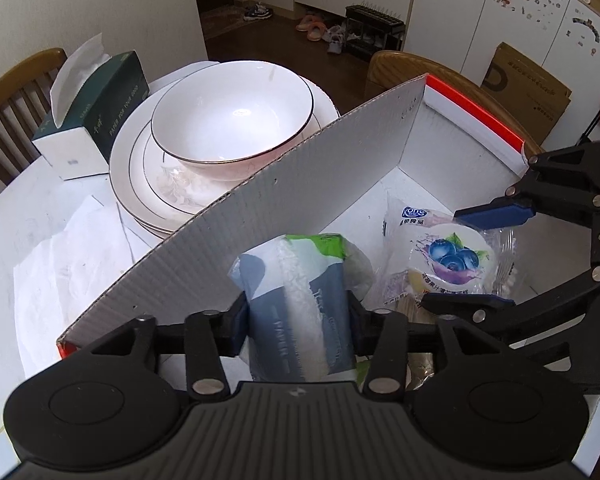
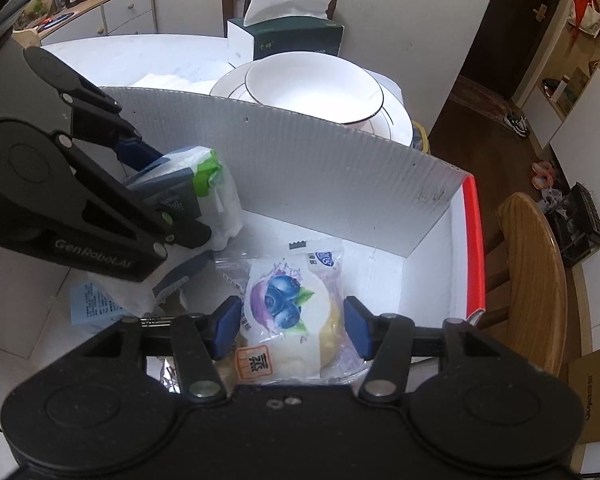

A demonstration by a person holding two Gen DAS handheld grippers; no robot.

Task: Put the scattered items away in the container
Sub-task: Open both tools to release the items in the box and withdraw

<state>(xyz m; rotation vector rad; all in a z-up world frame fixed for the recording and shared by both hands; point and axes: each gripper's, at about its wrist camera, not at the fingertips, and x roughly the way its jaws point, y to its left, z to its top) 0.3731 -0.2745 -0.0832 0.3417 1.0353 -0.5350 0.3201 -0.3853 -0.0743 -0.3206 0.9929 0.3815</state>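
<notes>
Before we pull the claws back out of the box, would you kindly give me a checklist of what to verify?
1. Tissue pack inside the box: ok.
2. Left claw free of the tissue pack: cannot tell; its pads sit right at the pack's sides.
3. Blueberry bun inside the box: ok.
4. Right claw free of the bun: ok; its pads stand beside it.
5. Claws apart from each other: ok.
6. Nothing left to tidy: cannot tell; green tissue box and bowl sit outside.
</notes>
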